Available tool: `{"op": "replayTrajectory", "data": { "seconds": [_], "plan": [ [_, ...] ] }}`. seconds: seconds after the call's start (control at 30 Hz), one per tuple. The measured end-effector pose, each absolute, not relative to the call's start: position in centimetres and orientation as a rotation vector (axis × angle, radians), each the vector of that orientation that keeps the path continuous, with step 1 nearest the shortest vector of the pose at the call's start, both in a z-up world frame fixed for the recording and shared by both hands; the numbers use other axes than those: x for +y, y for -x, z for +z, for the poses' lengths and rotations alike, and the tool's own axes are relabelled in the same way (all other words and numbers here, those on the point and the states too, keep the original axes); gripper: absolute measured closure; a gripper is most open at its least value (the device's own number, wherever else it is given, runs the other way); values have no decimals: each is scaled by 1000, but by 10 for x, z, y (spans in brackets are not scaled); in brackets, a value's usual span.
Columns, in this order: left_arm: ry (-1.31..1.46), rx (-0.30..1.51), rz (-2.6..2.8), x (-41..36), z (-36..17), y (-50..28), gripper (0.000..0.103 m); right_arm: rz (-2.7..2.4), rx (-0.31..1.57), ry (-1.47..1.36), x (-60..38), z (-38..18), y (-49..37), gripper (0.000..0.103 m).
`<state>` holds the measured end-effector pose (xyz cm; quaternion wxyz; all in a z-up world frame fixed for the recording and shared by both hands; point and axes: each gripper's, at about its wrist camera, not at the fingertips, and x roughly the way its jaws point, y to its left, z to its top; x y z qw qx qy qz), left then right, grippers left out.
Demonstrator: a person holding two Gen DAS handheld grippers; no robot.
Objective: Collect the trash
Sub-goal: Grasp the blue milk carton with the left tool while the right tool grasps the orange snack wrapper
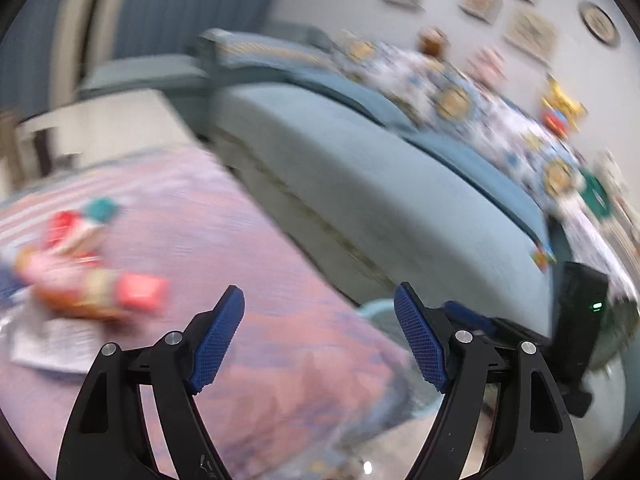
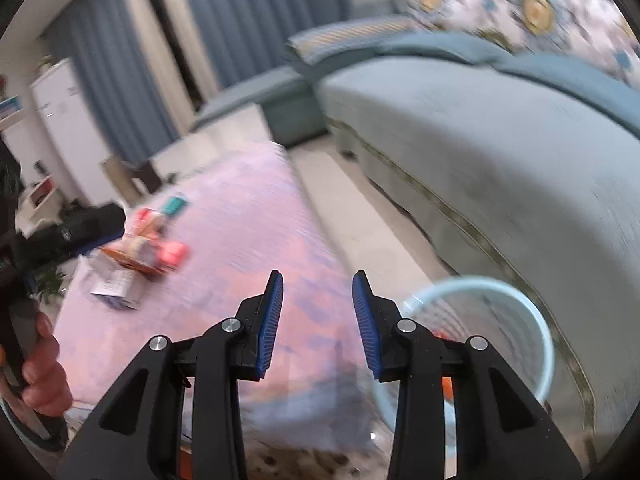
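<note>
Both tools are empty right now: your left gripper (image 1: pixel 319 312) has its blue-padded jaws spread wide, and your right gripper (image 2: pixel 318 300) is parted too, a narrower gap, nothing between the pads. Both views are smeared, so detail is soft.

The job looks to be mid-collection, with the next piece to fetch. The trash is that heap of bright wrappers and packets (image 1: pixel 86 276) lying on the pink-and-lilac patterned table cover (image 1: pixel 248 264), well ahead and to the left of both tools; from the right wrist the same heap (image 2: pixel 148 248) sits far up the cloth. It reads as red, pink and teal packaging over an orange pouch, with a flat white printed sheet (image 1: pixel 52 348) at its near edge. Thin, crinkly stuff, I'd judge.

Pick one piece at the heap's edge, come in low with jaws wide, and pinch a raised fold rather than the cloth. The pale blue plastic waste bin (image 2: pixel 520 320) stands beside the table by the grey-blue sofa (image 2: pixel 500 152), just right of your right tool; something orange-red shows inside.
</note>
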<state>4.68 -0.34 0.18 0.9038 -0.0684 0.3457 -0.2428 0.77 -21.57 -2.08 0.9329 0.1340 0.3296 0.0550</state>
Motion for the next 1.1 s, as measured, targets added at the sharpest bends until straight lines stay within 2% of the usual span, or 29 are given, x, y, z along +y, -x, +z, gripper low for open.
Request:
{"op": "replayTrajectory", "data": {
  "seconds": [0.17,0.23,0.37,0.6,0.73,0.9,0.97,1.03,1.1],
  "plan": [
    [235,654,-203,94,8,-43,26,246,646,-144,-144,3,-46,70],
    [234,642,-79,125,8,-48,20,309,644,-99,-114,5,-63,70],
    [279,688,65,173,0,-71,20,418,666,-30,-64,-2,-89,70],
    [449,798,155,209,-24,-115,20,577,757,39,2,-38,-118,70],
    [497,861,211,211,-43,-140,20,584,779,82,17,-51,-123,57],
    [467,902,248,211,-57,-154,24,606,818,125,33,-62,-133,57],
    [458,891,230,211,-55,-146,30,595,841,147,37,-67,-134,68],
    [442,891,206,211,-54,-140,42,594,849,161,36,-70,-132,84],
    [433,892,166,211,-52,-133,51,593,839,167,34,-69,-126,91]
  ]
}}
